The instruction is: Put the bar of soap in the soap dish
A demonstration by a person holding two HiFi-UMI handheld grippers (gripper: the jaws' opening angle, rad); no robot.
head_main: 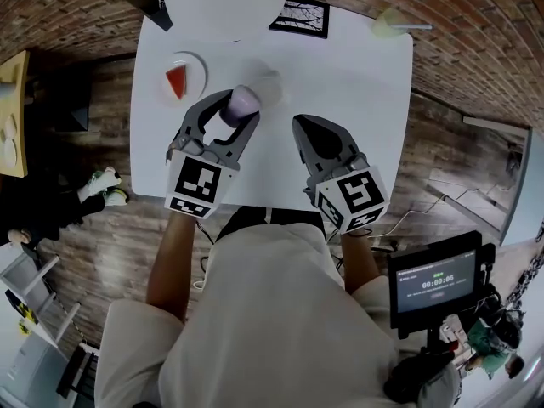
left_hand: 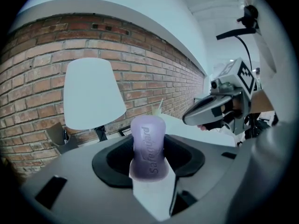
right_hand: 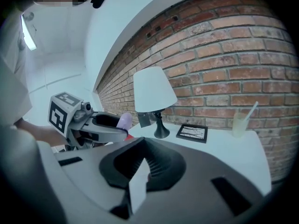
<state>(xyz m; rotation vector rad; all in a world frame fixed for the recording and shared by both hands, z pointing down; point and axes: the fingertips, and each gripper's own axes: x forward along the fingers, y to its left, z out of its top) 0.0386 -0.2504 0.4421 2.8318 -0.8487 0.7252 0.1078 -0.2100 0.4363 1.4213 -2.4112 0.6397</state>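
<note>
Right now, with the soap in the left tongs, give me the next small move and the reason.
Probably ease the left tongs slightly forward and right, bringing the purple soap bar over the pale round shape just beyond it, likely the soap dish, though faint. The tongs are shut on the bar, which lies in no dish yet. The right tongs are shut, aside.

Only thing I can properly read is the brand on the bar of soap (left_hand: 148,139): "Safeguard", pressed into its purple face. It runs lengthwise, so it reads sideways up the bar as it stands clamped in the left gripper (left_hand: 149,164). At the near right there's a small screen (head_main: 435,283) with a green tag and a row of timer-style digits, way too tiny to read for sure. The marker cube (head_main: 198,183) on that gripper only has a black-and-white square pattern, no letters.
</note>
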